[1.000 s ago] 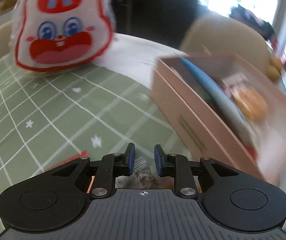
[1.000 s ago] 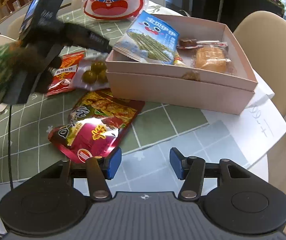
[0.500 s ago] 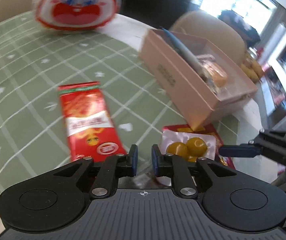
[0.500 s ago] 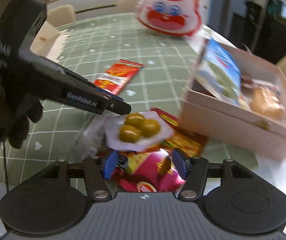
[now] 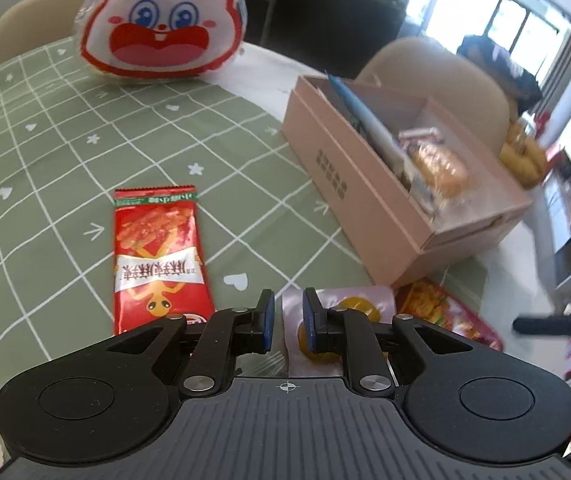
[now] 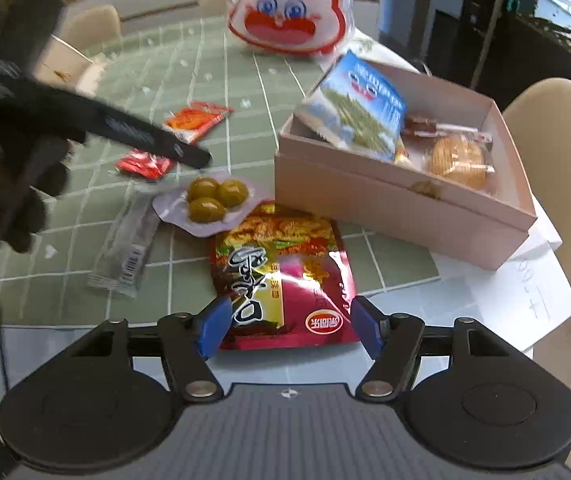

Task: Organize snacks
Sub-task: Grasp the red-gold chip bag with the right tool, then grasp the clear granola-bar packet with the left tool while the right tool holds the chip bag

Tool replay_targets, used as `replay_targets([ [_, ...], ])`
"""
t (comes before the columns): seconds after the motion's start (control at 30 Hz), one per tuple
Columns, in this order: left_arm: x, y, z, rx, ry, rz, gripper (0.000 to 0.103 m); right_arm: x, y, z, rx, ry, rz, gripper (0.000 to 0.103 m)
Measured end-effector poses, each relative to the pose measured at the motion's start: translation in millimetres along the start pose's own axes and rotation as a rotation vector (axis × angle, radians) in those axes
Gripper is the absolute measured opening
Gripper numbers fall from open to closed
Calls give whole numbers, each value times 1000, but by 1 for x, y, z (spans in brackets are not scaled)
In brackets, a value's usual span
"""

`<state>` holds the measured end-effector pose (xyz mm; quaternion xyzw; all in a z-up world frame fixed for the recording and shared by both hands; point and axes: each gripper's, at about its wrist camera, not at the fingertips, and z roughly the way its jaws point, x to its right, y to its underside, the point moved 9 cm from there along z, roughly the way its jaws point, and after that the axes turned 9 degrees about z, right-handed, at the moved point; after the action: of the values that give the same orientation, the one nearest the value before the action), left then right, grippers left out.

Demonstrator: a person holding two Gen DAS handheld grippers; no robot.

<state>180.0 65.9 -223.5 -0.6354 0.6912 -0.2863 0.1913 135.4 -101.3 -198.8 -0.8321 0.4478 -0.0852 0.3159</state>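
A pink box (image 6: 397, 204) holds a blue snack bag (image 6: 359, 110), a round cake (image 6: 459, 160) and a small bar. A pack of green olives (image 6: 213, 200) lies on the tablecloth beside it, overlapping a red-purple snack bag (image 6: 285, 276). My left gripper (image 5: 284, 320) hovers just above the olive pack (image 5: 337, 320), jaws slightly apart and holding nothing; it shows as a black arm (image 6: 97, 120) in the right wrist view. My right gripper (image 6: 287, 326) is open over the near end of the red-purple bag. A red sachet (image 5: 157, 260) lies flat to the left.
A big rabbit-face bag (image 5: 161, 20) stands at the table's far side. A clear wrapper (image 6: 125, 248) and small red packets (image 6: 145, 162) lie on the green checked cloth (image 5: 45, 152). White paper (image 6: 533, 288) sticks out under the box. Beige chairs surround the table.
The olive pack, held in the air by my left gripper half a second ago, now lies on the table and the left jaws have parted. My right gripper moved over the red-purple bag.
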Motion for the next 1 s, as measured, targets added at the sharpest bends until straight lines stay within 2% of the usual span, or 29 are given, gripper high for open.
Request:
replay_targets([
  [0.1,-1,5,0,-17,-25,30,18,2,-14,13,34,-32,10,72],
  [0.2,-6,15,-6,-41,-49,63,18,-1,-24,41,-6,-76,35,72],
  [0.27,-8,21,-14,-45,-23,67,18,-7,-23,51,-18,-88,13,82],
  [0.33,-10,24,-21,-42,10,50,18,-13,-19,52,-16,-52,-54,83],
  [0.4,-14,26,-28,-35,26,19,18,-13,-9,49,-31,-17,-92,82],
  [0.47,-19,29,-34,-42,26,-20,18,-6,2,39,-38,2,-78,82],
  [0.57,-28,41,-47,-75,-1,-91,18,19,17,23,-51,58,-1,82],
  [0.63,-33,51,-54,-100,-16,-179,18,39,25,14,-43,98,67,82],
  [0.73,-34,64,-55,-135,3,-320,19,55,32,7,-10,104,148,83],
  [0.77,-31,64,-52,-132,11,-336,20,57,33,7,1,103,164,84],
  [0.87,-16,52,-41,-109,14,-281,26,54,33,9,19,124,177,87],
  [1.0,23,36,-26,-102,53,-85,28,49,36,11,48,156,159,91],
])
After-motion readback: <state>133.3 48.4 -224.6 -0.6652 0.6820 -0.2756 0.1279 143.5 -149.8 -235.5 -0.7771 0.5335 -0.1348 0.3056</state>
